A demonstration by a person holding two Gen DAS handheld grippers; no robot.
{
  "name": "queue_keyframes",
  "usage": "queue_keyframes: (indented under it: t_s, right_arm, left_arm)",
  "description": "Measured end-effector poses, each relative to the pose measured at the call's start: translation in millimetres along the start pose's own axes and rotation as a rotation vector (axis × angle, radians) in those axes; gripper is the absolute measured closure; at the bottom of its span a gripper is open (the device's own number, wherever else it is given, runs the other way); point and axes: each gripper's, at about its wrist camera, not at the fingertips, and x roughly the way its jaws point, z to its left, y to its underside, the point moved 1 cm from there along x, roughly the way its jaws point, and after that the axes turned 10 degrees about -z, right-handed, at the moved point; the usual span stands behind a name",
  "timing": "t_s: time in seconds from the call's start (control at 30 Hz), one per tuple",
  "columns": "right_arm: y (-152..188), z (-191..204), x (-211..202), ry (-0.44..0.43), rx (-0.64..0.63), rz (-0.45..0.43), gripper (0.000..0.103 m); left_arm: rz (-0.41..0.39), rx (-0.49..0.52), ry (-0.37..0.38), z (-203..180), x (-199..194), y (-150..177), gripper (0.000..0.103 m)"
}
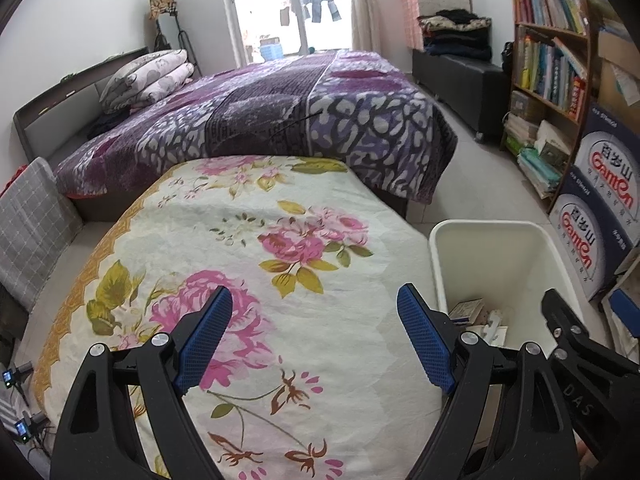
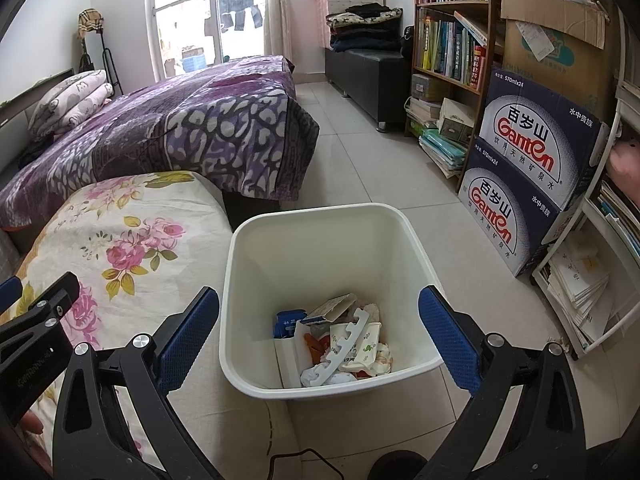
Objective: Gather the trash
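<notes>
Right wrist view: right claw (image 2: pixel 319 336) is hanging spread wide above the bin (image 2: pixel 256 236), gripping nothing.
Left claw: the left claw (image 1: pixel 315 336) is hovering spread and empty over the floral cover (image 1: pixel 248 248), just beside the bin (image 1: pixel 444 264).
Trash place: the trash (image 2: pixel 344 340) is lying at the bottom of the bin, which is standing on the floor (image 2: pixel 360 148) touching the floral cover's edge.
Trash feel: probably light and soft, mostly crumpled paper and wrappers giving under a pinch; a notched white strip (image 2: pixel 342 344) is looking stiffer and foamy, and a small carton (image 2: pixel 332 308) flat and crushable.
Where to grip: likely pinching a raised fold of wrapper, the strip across its narrow width, the carton by its edge.
Bin feel: thin plastic, likely light and smooth; its rim is offering the best hold.
Counts near: two claws, one bin, one strip, one carton; wrappers are overlapping too much for counting.
Counts far: one bed (image 2: pixel 192 120), two water boxes (image 2: pixel 536 152), one bookshelf (image 2: pixel 452 40).
Loose trash outside the bin: none showing.
</notes>
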Motion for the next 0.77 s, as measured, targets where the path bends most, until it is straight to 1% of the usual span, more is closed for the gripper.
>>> queue_keyframes:
  t_s: [0.2, 0.27, 0.47, 0.63, 0.77]
  right_arm:
    - [-0.7, -1.0, -0.4, 0.001, 0.000, -0.002, 0.007]
    - [-0.6, -1.8, -0.4, 0.001, 0.001, -0.003, 0.007]
    - [-0.6, -1.8, 0.1, 0.002, 0.004, -0.002, 0.007]
    - [-0.4, -2.9, -0.1, 0.003, 0.004, -0.004, 0.007]
    - [-0.9, -3.0, 0.3, 0.002, 0.006, -0.001, 0.007]
  left_arm:
    - [-0.020, 0.022, 0.019, -4.6, -2.4, 1.1, 0.022]
    - [-0.022, 0.024, 0.025, -5.6, -2.7, 0.7, 0.024]
    - [-0.015, 0.028, 0.026, -6.6, -2.2, 1.0, 0.024]
    - [0.000, 0.027, 0.012, -6.8, -1.5, 1.9, 0.016]
    - [0.005, 0.022, -0.001, -4.5, -0.6, 2.6, 0.014]
